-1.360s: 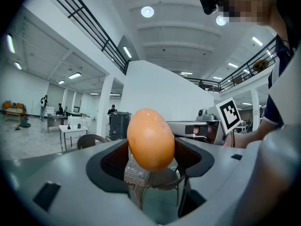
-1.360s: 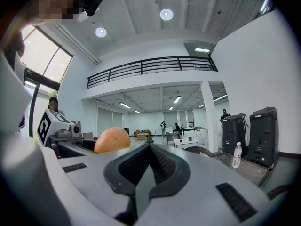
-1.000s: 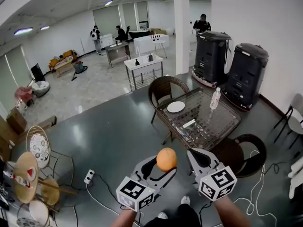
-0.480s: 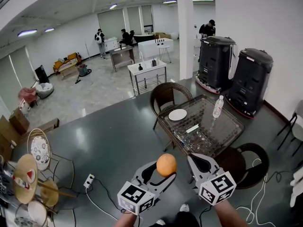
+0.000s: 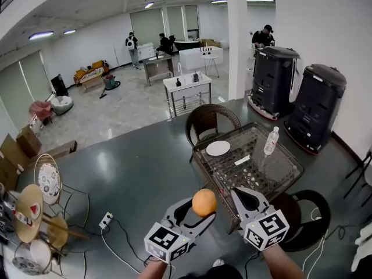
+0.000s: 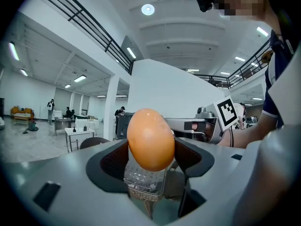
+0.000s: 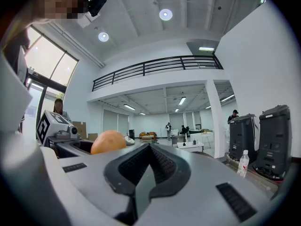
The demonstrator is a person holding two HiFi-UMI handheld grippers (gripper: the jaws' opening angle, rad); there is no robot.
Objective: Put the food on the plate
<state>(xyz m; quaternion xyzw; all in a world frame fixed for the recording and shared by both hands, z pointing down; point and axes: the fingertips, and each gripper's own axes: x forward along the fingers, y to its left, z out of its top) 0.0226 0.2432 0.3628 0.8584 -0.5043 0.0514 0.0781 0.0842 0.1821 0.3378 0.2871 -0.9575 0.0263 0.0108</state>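
Observation:
My left gripper (image 5: 197,209) is shut on an orange (image 5: 204,202), held in the air at the lower middle of the head view. The orange (image 6: 150,139) fills the middle of the left gripper view between the dark pads. Beside it on the right, my right gripper (image 5: 240,197) is shut with nothing in it, its pads pressed together in the right gripper view (image 7: 149,163), where the orange (image 7: 108,141) shows at the left. Ahead, a small white plate (image 5: 218,148) lies on the far left corner of a glass-topped table (image 5: 273,173).
A plastic water bottle (image 5: 270,141) stands on the table's far right, and a white strip (image 5: 242,160) lies mid-table. Wicker chairs (image 5: 206,118) surround it. Two large dark machines (image 5: 301,95) stand by the right wall. A power strip with cables (image 5: 106,220) lies on the floor.
The table and plate have slid lower and nearer in the head view as the person moves toward them. Both grippers keep the same pose, the orange still held.

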